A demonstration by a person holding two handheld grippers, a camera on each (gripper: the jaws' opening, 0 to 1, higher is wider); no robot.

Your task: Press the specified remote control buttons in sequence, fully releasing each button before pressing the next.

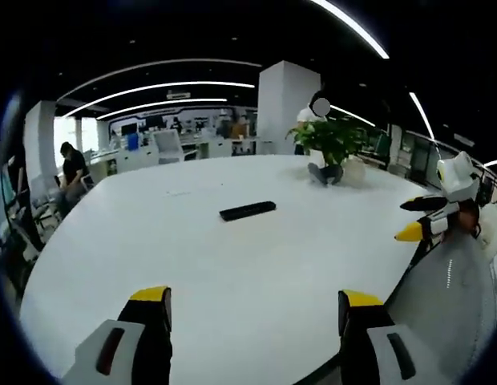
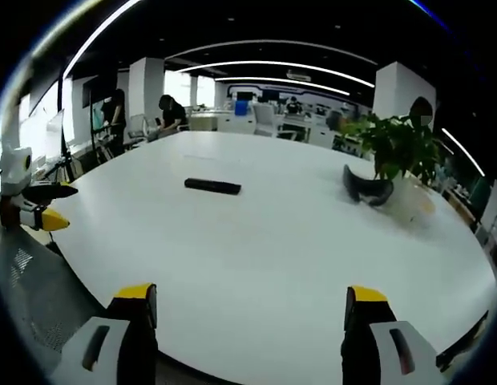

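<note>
Lying on the white table (image 1: 232, 273), the remote control (image 1: 247, 211) sits apart from 2 open-fingered grippers.

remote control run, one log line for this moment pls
stage: pre-press | remote control: flat on white table, untouched | left gripper: open, short of it | right gripper: open, short of it
</note>
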